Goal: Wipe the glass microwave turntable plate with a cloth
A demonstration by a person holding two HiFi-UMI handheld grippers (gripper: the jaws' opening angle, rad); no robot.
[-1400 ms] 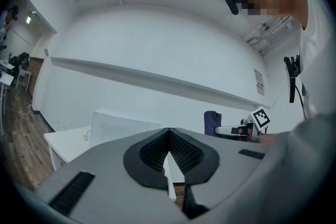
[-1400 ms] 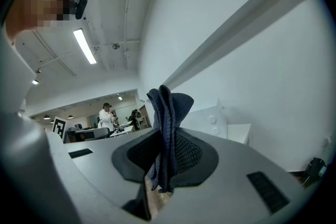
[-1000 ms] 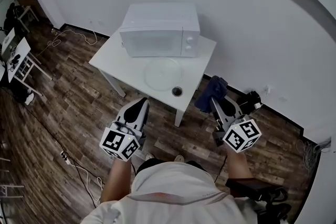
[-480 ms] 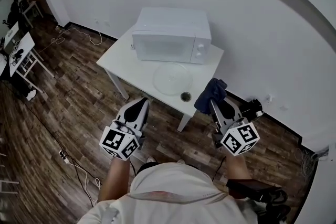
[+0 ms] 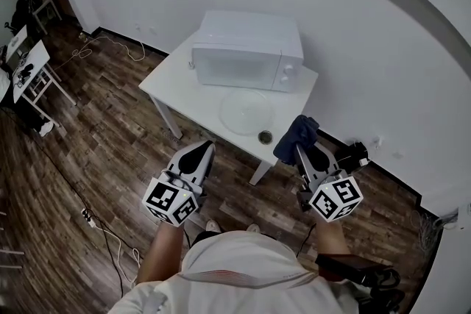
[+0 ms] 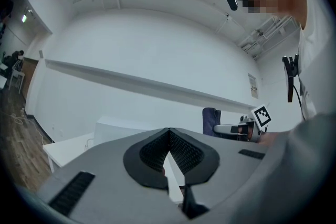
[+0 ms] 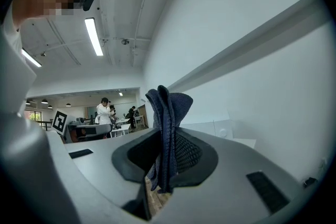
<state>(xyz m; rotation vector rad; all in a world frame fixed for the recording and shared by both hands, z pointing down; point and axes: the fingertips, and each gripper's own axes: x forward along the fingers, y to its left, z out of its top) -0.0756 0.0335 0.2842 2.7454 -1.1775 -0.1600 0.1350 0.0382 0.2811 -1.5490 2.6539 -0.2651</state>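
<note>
- Head view: the white table (image 5: 173, 84) stands on a wood floor (image 5: 96, 151) against a white wall.
- A closed white microwave (image 5: 246, 48) sits at the table's back.
- The glass turntable plate (image 5: 246, 110) lies flat on the tabletop, just in front of the microwave door and near the table's front edge.
- A small round ring-like piece (image 5: 265, 136) lies just beside the plate's near rim, at the table edge.
- The left gripper (image 5: 200, 152) is held over the floor on the person's side of the table, apart from the plate.
- The right gripper (image 5: 303, 151) is held at the table's front right corner, off the tabletop, with a dark blue cloth (image 5: 294, 134) bunched at its tip. The cloth does not touch the plate.
- Left gripper view: the jaws are pressed together at their tips, nothing between them. Beyond them show the table, the microwave and the other gripper with the cloth.
- Right gripper view: the jaws are clamped on the cloth, which stands up in folds above the pads and hangs a little below them.
- In the background, people (image 7: 104, 112) stand among desks.
</note>
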